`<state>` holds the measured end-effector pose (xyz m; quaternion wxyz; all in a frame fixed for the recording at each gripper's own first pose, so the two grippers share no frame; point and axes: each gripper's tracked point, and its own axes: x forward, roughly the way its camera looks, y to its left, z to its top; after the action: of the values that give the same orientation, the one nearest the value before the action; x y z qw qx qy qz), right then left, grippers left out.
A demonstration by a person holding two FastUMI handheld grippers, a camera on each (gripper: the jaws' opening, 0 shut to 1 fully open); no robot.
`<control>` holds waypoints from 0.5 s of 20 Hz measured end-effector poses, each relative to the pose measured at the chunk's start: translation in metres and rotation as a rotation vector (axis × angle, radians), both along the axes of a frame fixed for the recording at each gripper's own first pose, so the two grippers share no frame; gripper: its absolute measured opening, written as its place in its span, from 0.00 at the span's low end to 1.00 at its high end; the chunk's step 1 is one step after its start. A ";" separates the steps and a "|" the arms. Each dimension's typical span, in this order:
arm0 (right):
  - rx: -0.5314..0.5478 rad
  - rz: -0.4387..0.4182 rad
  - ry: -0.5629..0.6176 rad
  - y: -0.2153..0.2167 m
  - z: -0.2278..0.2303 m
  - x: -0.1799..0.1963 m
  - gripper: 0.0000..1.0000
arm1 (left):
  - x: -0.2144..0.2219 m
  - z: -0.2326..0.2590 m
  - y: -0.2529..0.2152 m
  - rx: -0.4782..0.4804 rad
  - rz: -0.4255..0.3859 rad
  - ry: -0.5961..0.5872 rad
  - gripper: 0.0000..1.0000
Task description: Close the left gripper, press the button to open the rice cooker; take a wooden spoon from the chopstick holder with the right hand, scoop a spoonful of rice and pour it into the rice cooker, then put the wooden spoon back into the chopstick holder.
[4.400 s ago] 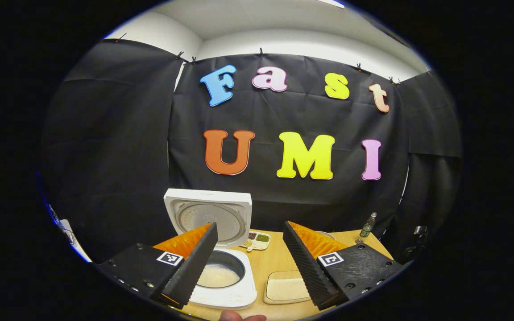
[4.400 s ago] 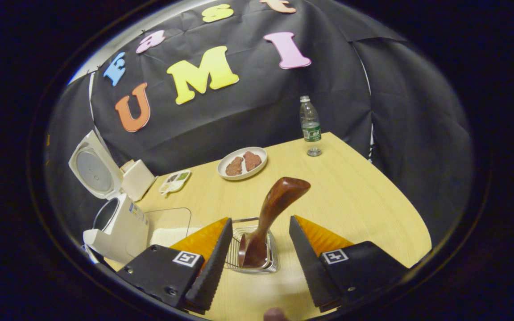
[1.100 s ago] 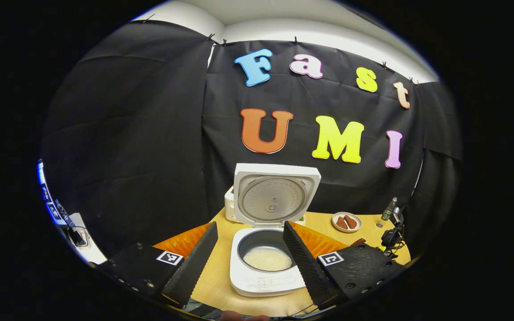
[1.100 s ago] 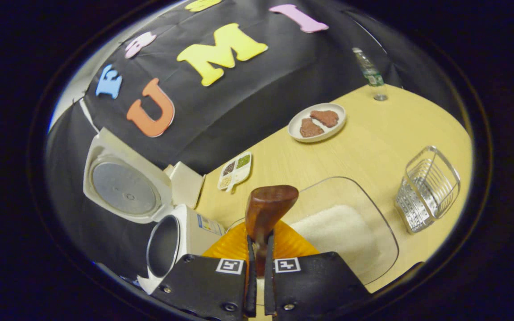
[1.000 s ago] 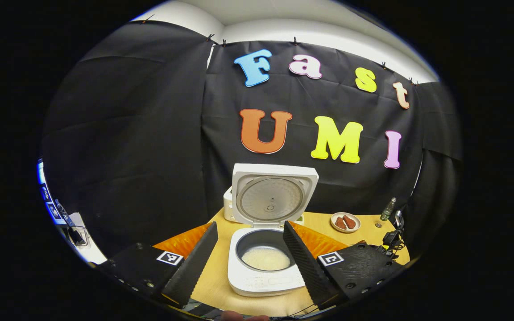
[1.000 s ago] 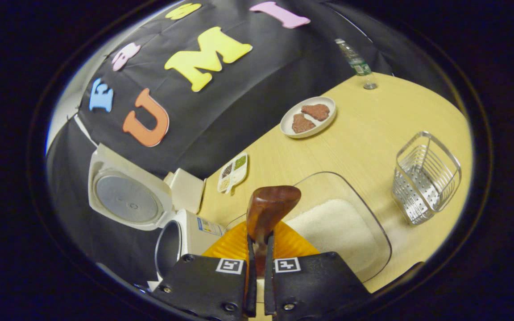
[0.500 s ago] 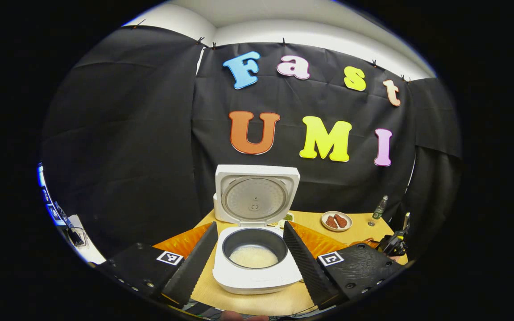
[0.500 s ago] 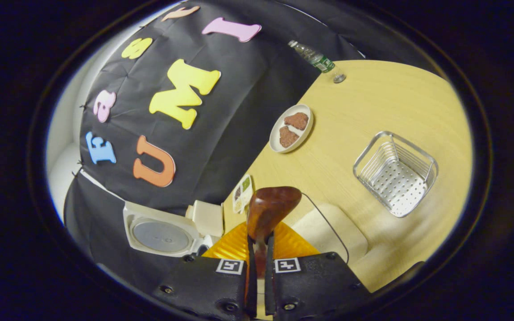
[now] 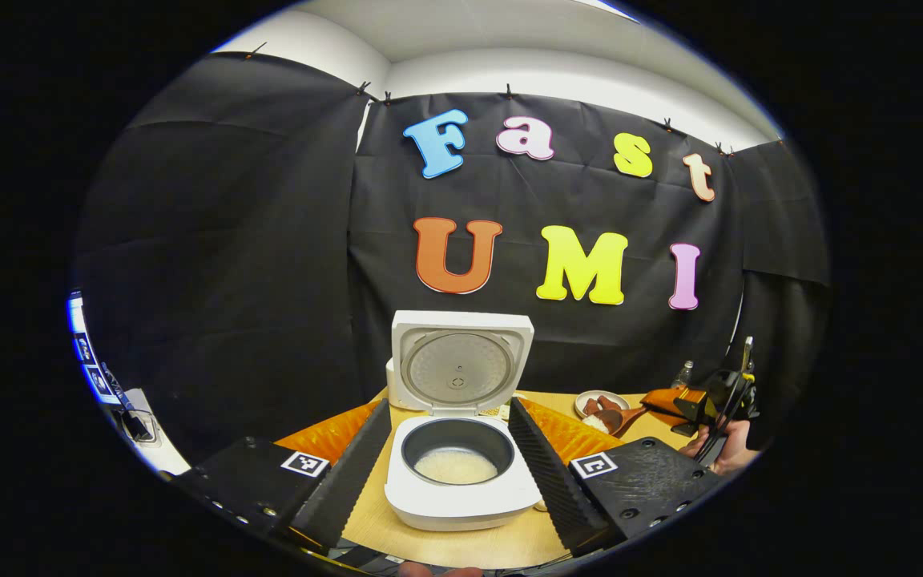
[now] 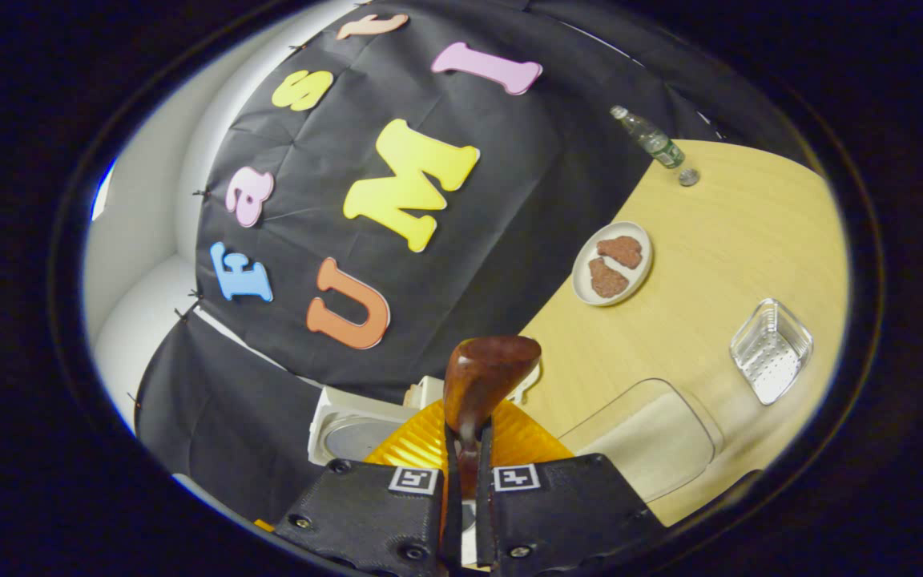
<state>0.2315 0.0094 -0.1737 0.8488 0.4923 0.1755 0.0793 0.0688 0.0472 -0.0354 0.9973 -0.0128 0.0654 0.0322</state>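
Rice cooker (image 9: 461, 473) stands open on the wooden table (image 9: 461, 545), its lid (image 9: 460, 362) raised upright at the back and its dark inner pot (image 9: 455, 450) holding a shallow layer of white rice (image 9: 453, 465). In the left gripper view the left gripper (image 9: 449, 449) hangs just in front of the cooker with its two fingers spread wide, one on each side of the pot, gripping nothing. To the right in that view, the right gripper (image 9: 674, 405) is held by a hand (image 9: 722, 453) above the table, and the wooden spoon (image 9: 622, 418) juts out of it toward the cooker with a little white rice in its bowl; a plate (image 9: 594, 401) with brown food and a bottle (image 9: 682, 373) lie behind it. In the right gripper view the right gripper (image 10: 461, 481) is clamped tight on the wooden spoon's handle (image 10: 484, 381), whose rounded brown end rises between the fingers. That view is rolled sideways: the cooker's lid (image 10: 349, 433) shows low beside the fingers, the clear rice tray (image 10: 646, 441) lies near on the table (image 10: 718, 240), the wire chopstick holder (image 10: 771, 349) stands empty farther out, and the plate (image 10: 612, 263) and the water bottle (image 10: 650, 138) sit toward the far edge
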 end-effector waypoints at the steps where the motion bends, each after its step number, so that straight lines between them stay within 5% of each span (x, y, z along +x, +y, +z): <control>1: -0.007 0.017 -0.014 0.014 0.010 0.004 0.12 | -0.002 0.001 0.005 0.003 0.006 -0.010 0.94; 10: -0.160 0.136 -0.042 0.137 0.025 0.045 0.12 | -0.013 0.017 0.064 -0.003 0.078 -0.101 0.94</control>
<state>0.2767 0.1466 -0.1485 0.8815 0.4082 0.1964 0.1331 0.0561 0.1111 -0.0183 0.9972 -0.0183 0.0144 0.0704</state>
